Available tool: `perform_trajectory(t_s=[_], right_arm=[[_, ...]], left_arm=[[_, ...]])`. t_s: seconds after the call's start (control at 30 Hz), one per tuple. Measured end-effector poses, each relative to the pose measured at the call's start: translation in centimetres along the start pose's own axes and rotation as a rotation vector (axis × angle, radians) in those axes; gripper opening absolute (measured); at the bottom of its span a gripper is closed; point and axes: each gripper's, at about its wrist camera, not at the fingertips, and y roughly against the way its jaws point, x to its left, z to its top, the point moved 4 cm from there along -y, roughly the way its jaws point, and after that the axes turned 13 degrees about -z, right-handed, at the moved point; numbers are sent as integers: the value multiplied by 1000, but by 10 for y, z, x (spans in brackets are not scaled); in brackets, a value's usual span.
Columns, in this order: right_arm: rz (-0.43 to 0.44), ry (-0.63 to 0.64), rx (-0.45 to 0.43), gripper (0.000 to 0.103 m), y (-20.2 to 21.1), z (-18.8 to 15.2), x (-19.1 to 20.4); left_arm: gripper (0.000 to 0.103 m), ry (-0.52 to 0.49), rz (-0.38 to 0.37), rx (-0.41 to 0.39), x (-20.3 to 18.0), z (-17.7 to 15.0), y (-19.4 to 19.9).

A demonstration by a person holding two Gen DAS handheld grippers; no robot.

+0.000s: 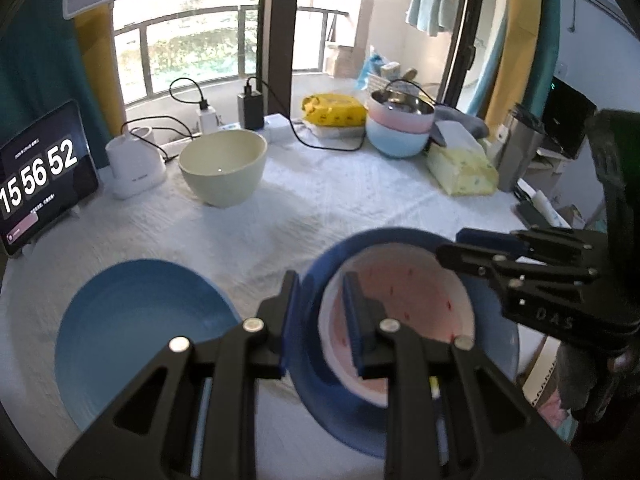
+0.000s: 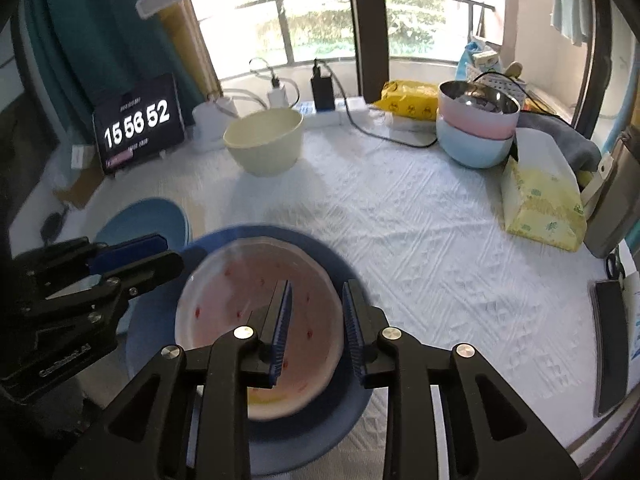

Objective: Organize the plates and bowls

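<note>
A white plate with a pink, red-flecked centre (image 1: 412, 292) (image 2: 240, 280) lies in a dark blue plate (image 1: 316, 396) (image 2: 156, 340) near the table's front edge. My left gripper (image 1: 320, 280) (image 2: 172, 250) is shut on the left rims of the two stacked plates, one finger outside the blue rim and one inside the pink plate. On the opposite side, my right gripper (image 2: 317, 286) (image 1: 452, 244) straddles the pink plate's right rim with its jaws apart and the pads clear of it. A lighter blue plate (image 1: 132, 328) (image 2: 148, 220) lies to the left. A cream bowl (image 1: 222, 168) (image 2: 264, 140) stands further back.
At the back right, a pink bowl with a steel inside sits in a pale blue bowl (image 1: 400, 128) (image 2: 476, 128). A tissue pack (image 1: 460, 172) (image 2: 540, 208) lies beside them. A tablet clock (image 1: 36, 176) (image 2: 138, 124), a white lamp base (image 1: 134, 160) and charger cables line the back.
</note>
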Motion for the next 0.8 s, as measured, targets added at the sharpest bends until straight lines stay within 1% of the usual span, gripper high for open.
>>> perform_trajectory(t_s=[0.13,0.33,0.43,0.57,0.73,0.8], right_arm=[[1,-26,-21,28,-6,9,-5],[4,3,18,28,-25,13,-1],[0,25,36,34,-32,12,2],[6,26,57,35,-38,13,2],[10,17,36,36,-33,24,0],[14,10,25,38,-30,28,-1]], left_arm=[[23,-5,7,-4,3,7,-8],[24,-5,17,52,6,8,-28],[24,3,22,65,6,6,-32],[25,20,15,74,8,8,-34],[25,39,12,49,9,16,-28],[26,43,14,35,9,20,-24]])
